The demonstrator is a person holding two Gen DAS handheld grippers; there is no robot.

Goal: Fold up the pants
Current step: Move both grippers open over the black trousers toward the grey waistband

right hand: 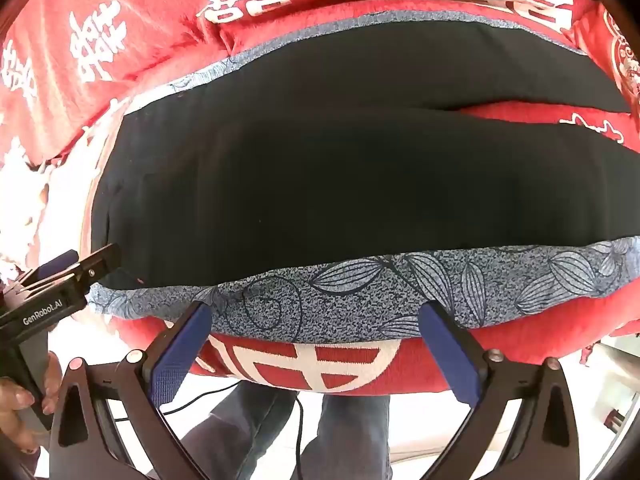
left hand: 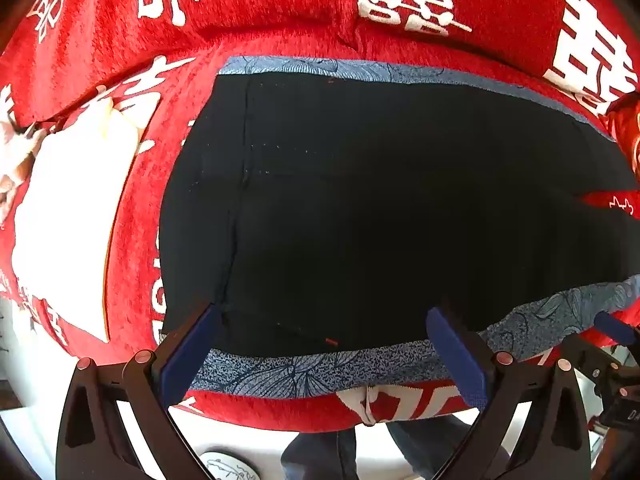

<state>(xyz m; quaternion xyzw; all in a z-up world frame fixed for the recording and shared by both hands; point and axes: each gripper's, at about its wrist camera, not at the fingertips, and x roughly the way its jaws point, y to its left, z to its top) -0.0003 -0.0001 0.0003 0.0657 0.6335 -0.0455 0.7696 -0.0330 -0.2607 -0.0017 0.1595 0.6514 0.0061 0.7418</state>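
One smooth black pants (left hand: 380, 208) panel.

Both wrist views steeply downward, close above, sharing the black pants (left hand: 380, 208) on red blanket (left hand: 280, 20)

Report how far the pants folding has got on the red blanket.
Done: the black pants with blue patterned side stripes lie spread flat on the red blanket, legs apart at the far end.

In hand: nothing. The left claw and right claw both stand open, above the near stripe, gripping no cloth.

Left: every fold; no fold shows yet.
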